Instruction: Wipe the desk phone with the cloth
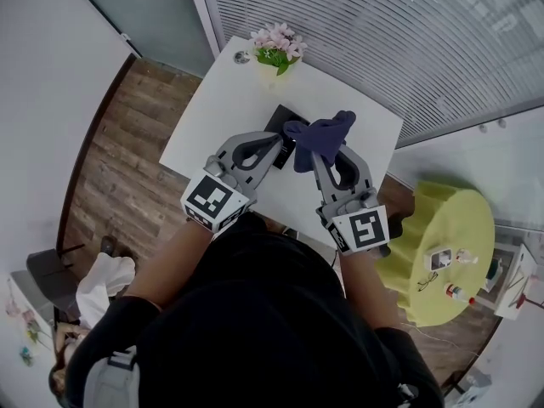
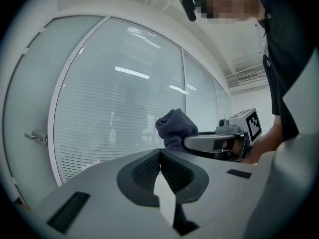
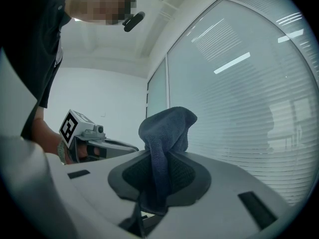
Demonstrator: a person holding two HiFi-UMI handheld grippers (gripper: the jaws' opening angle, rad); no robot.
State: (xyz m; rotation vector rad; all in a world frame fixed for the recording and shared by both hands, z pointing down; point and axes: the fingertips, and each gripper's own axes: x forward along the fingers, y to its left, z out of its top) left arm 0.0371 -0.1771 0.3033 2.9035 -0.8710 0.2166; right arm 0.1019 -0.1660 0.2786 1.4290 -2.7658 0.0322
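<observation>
A black desk phone (image 1: 282, 122) lies on the white desk (image 1: 221, 117); the grippers and cloth cover most of it. My right gripper (image 1: 316, 153) is shut on a dark blue cloth (image 1: 321, 134), which bunches up above its tips over the phone's right side. The cloth (image 3: 167, 128) stands up between the pads in the right gripper view. My left gripper (image 1: 276, 145) hovers at the phone's near left edge, shut with nothing in it; its pads (image 2: 149, 171) meet at the tip. Both grippers point upward at the window. The left gripper view shows the cloth (image 2: 175, 128) beside it.
A pot of pink flowers (image 1: 276, 48) stands at the desk's far edge, with a small round object (image 1: 242, 57) beside it. A yellow round table (image 1: 446, 249) with small items is at the right. Window blinds run behind the desk. Wood floor lies to the left.
</observation>
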